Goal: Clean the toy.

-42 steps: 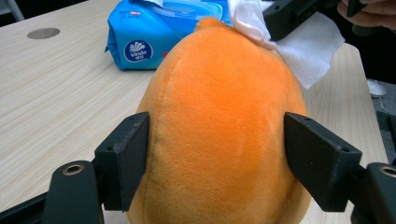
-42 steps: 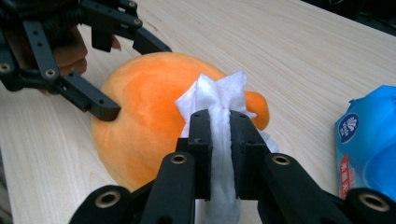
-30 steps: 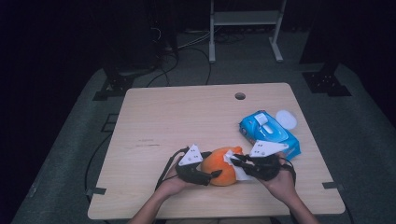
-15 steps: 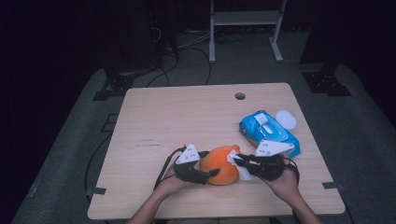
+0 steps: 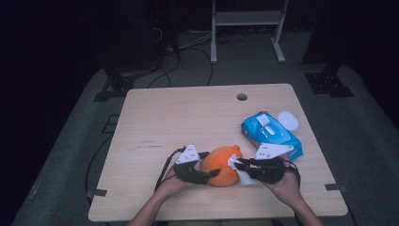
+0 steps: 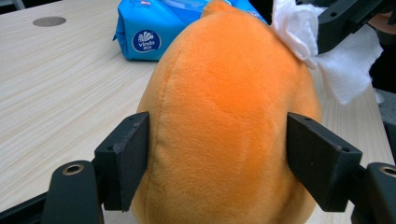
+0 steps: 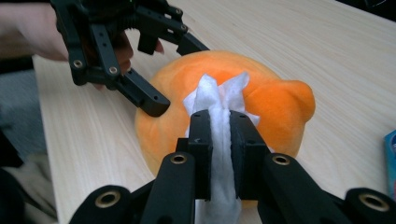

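The rounded orange plush toy point(image 5: 221, 165) lies on the light wooden table point(image 5: 188, 117), near the front edge on the person's side, between the two grippers.

Left gripper point(image 5: 207, 173): the tongs are clamped on the plush toy. In the left gripper view, the two black jaws press against opposite flanks of the toy point(image 6: 224, 121), and the soft fabric bulges slightly between them. The left hand point(image 5: 171, 186) holds the gripper body low over the table, with the grey three-cornered plate on top.

Right gripper point(image 5: 237, 165): the tongs are closed on a crumpled white wipe point(image 7: 219, 121). In the right gripper view, the wipe is pinched in the narrow gap between the jaws, and its bunched upper end rests against the top surface of the plush toy point(image 7: 275, 107). In the left gripper view, the same wipe point(image 6: 303, 32) touches the far upper side of the toy, with a loose flap hanging to one side. The right hand point(image 5: 284, 186) supports this gripper from below.

A blue soft pack of wet wipes point(image 5: 270, 134) lies on the table beyond the right gripper, apart from the toy. A small white round disc point(image 5: 288, 120) lies just beside the pack's far end. A round cable hole point(image 5: 242, 97) sits near the far edge of the table.
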`<state>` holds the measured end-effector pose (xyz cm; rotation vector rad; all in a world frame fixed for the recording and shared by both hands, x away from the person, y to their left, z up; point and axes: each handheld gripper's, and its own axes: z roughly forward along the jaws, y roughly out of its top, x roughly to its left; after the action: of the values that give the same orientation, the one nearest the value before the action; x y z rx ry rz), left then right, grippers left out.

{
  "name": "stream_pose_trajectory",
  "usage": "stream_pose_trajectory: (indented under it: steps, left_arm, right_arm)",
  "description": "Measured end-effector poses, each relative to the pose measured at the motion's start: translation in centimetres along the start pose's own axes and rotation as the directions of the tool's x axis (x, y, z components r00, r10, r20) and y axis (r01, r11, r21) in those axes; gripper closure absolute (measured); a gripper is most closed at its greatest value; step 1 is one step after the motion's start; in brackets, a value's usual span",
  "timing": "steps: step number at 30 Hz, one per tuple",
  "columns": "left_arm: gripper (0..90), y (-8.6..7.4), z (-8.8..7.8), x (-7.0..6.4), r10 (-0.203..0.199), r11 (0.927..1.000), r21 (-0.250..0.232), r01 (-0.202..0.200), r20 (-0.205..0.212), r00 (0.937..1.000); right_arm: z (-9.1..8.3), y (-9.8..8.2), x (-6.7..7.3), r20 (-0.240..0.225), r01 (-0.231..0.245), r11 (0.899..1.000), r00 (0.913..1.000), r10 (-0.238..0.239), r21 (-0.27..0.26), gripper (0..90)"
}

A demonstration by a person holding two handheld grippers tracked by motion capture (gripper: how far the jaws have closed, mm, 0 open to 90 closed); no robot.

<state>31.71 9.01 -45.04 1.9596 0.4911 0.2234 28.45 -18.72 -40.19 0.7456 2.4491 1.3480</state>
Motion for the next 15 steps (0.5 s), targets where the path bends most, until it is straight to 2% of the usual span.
stream_pose_trajectory:
  steps: [3,8,10,15]
  left_arm:
    - [25.2,0.1,0.0,-0.1,0.001,1.0000,0.006,-0.001,0.008,1.0000]
    - [25.1,0.2,0.1,-0.3,0.004,1.0000,0.003,-0.004,0.003,1.0000]
    - [25.1,0.2,0.1,-0.4,0.010,0.9999,0.007,-0.010,0.001,0.9999]
    - [24.7,0.6,0.2,-1.4,0.051,0.9986,0.013,-0.051,0.005,0.9987]
  right_arm:
    - [-0.2,-0.1,-0.6,0.015,-0.009,1.000,0.9998,0.009,0.004,79.1]
    - [-0.6,-1.2,-2.7,0.055,-0.098,0.995,0.9936,0.098,0.004,79.1]
    - [-0.6,-1.3,-3.0,0.052,-0.117,0.993,0.9917,0.117,-0.003,79.1]
    - [-0.9,-0.4,-2.1,0.048,-0.084,0.996,0.9952,0.086,-0.030,79.2]
